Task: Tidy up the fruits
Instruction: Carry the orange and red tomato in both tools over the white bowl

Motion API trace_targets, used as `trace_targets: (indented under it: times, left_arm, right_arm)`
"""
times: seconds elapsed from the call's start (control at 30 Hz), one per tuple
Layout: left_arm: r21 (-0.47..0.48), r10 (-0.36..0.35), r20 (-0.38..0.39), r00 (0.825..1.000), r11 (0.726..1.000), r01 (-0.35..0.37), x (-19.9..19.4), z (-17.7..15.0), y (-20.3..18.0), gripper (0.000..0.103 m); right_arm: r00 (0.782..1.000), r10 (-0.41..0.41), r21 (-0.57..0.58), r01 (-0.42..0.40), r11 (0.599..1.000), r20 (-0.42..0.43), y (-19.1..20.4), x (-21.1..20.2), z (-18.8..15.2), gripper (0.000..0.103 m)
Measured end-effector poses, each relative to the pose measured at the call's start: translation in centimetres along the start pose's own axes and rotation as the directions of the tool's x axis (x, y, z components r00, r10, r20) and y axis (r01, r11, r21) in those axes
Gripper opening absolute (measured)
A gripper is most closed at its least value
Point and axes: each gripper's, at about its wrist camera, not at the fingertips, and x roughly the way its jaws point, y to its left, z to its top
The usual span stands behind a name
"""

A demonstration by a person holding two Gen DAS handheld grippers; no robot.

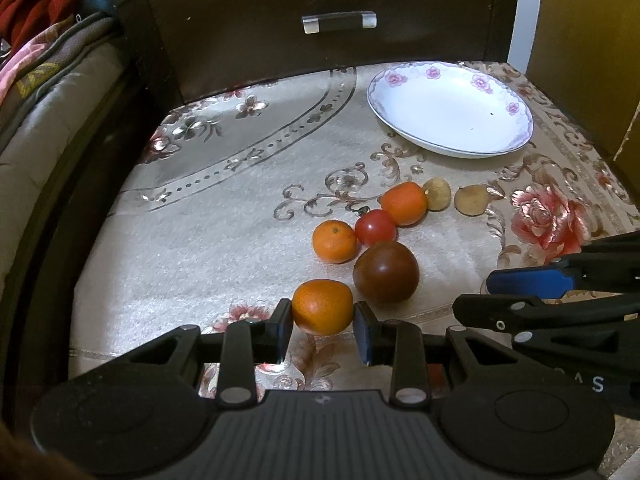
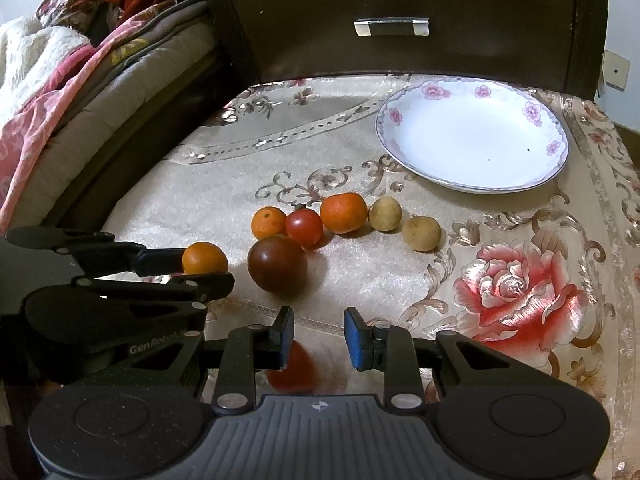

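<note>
My left gripper [image 1: 322, 318] is shut on an orange [image 1: 322, 306] low over the cloth; the same orange [image 2: 205, 258] shows in the right wrist view. Beyond it lie a dark tomato [image 1: 386, 272], a red tomato [image 1: 375, 227], two more oranges [image 1: 334, 241] [image 1: 404, 203] and two small tan fruits [image 1: 437, 193] [image 1: 472, 199]. The flowered white plate [image 1: 500, 96] at the back right holds nothing. My right gripper [image 2: 320, 334] hovers near the front edge, its pads a narrow gap apart with nothing between them. A blurred red round thing [image 2: 294, 364] lies under it.
A dark wooden drawer front [image 2: 392, 28] with a metal handle rises behind the cloth-covered table [image 2: 520, 280]. A bed with blankets [image 2: 60, 92] runs along the left side. The two grippers sit close side by side at the front.
</note>
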Motion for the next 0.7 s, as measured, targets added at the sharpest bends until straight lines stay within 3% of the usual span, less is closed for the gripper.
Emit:
trace_targets:
  times: [0.3, 0.57, 0.7]
  left_arm:
    - [-0.04, 0.013, -0.006, 1.0, 0.999, -0.013, 0.0, -0.4, 1.7, 0.041]
    - [-0.086, 0.041, -0.01, 0.999, 0.995, -0.042, -0.3, -0.8, 3.8, 0.041]
    - [-0.108, 0.045, -0.014, 0.999, 0.993, -0.046, -0.4, -1.1, 4.9, 0.041]
  right_arm:
    - [1.0, 0.012, 0.005, -0.012, 1.0, -0.011, -0.2, -0.2, -0.4, 0.017]
    - [0.986, 0.155, -0.064, -0.159, 0.985, -0.064, 2.7, -0.2, -1.6, 0.031]
    - [0.979, 0.184, -0.09, -0.192, 0.977, -0.088, 4.6, 1.2, -1.6, 0.032]
